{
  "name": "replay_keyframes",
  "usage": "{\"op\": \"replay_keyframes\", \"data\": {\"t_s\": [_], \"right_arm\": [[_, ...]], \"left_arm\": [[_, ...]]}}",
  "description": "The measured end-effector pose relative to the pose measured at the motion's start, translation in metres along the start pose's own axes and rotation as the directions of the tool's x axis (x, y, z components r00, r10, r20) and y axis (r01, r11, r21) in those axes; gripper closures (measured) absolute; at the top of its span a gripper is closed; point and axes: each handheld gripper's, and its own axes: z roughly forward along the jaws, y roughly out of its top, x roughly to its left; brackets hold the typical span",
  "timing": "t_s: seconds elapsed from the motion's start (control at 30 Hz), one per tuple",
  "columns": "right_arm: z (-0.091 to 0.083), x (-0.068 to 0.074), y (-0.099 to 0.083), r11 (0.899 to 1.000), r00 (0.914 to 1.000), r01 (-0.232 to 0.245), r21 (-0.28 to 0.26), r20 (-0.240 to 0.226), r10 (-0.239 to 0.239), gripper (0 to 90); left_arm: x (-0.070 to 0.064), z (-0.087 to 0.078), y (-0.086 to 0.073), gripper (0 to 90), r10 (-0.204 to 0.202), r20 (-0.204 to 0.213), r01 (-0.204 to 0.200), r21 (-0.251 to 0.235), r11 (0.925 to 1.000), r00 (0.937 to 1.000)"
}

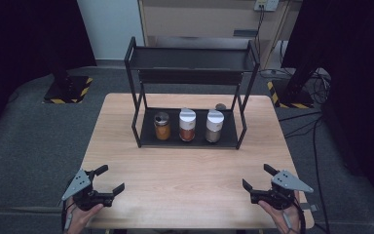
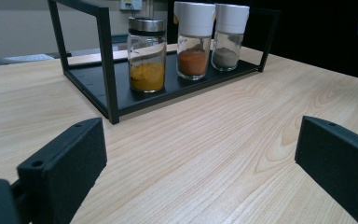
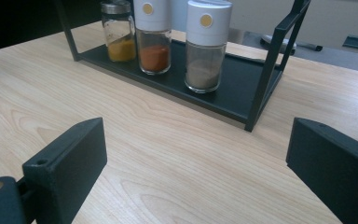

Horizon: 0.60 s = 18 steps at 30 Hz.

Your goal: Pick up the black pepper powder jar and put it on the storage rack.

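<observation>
A black two-tier rack (image 1: 190,139) stands at the far middle of the wooden table (image 1: 185,175). Three spice jars stand upright on its lower shelf: a yellow-spice jar (image 1: 161,126) (image 2: 146,54) (image 3: 118,31) with a metal lid, a red-spice jar (image 1: 187,125) (image 2: 194,39) (image 3: 154,36) with a white cap, and a grey-spice jar (image 1: 214,126) (image 2: 229,36) (image 3: 205,45) with a white cap. My left gripper (image 1: 112,179) (image 2: 200,168) is open near the front left corner. My right gripper (image 1: 256,177) (image 3: 196,168) is open near the front right corner. Both hold nothing.
The rack's upper shelf (image 1: 191,59) carries nothing that I can see. A small dark round object (image 1: 220,106) lies on the table behind the rack. Bare wood stretches between the grippers and the rack. Cables (image 1: 316,126) run over the grey floor to the right.
</observation>
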Motion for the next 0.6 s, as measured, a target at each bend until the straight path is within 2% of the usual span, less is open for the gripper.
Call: {"op": "replay_keyframes", "data": {"t_s": [0.6], "right_arm": [[0.0022, -0.0034, -0.0093, 1.0, 0.9999, 0.0, -0.008, 0.014, 0.0, 5.0]], "left_arm": [[-0.0004, -0.0028, -0.0001, 0.9, 0.014, -0.01, -0.014, -0.017, 0.9998, 0.9999]]}}
